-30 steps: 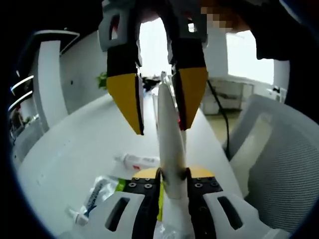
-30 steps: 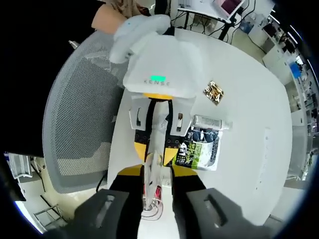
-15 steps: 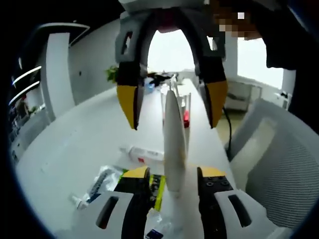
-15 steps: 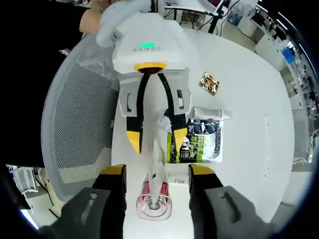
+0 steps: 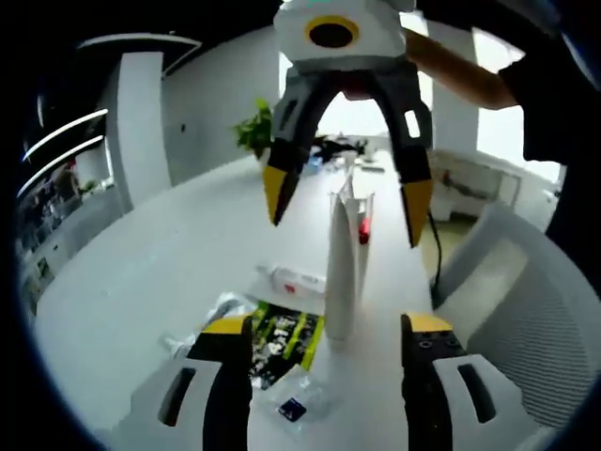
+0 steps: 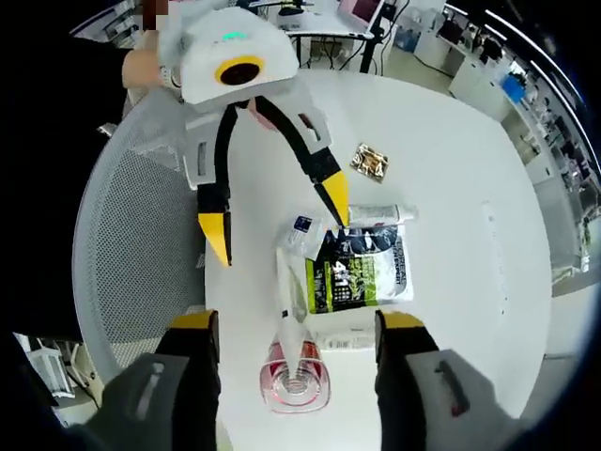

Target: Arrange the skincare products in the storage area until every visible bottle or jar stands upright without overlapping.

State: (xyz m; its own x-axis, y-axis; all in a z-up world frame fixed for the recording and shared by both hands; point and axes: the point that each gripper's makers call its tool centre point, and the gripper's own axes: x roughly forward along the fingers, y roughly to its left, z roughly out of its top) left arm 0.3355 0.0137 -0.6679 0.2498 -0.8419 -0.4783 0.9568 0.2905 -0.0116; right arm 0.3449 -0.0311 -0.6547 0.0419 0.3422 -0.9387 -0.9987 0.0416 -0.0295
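Left gripper (image 5: 327,352): jaws apart, nothing held. Beyond it we list a white tube (image 5: 339,272) standing upright on the white table (image 5: 141,272), seemingly against a clear holder (image 6: 294,381); green-black sachet (image 5: 282,334) beside. Right gripper (image 5: 343,202): jaws spread, clear of the tube.

- Tube (image 5: 340,272): smooth matt white plastic, beside the clear glossy cup (image 6: 295,383).
- Packet (image 6: 359,271): glossy printed foil.
- Table (image 5: 169,254): smooth white.
- Chair (image 6: 141,244): grey mesh cloth.
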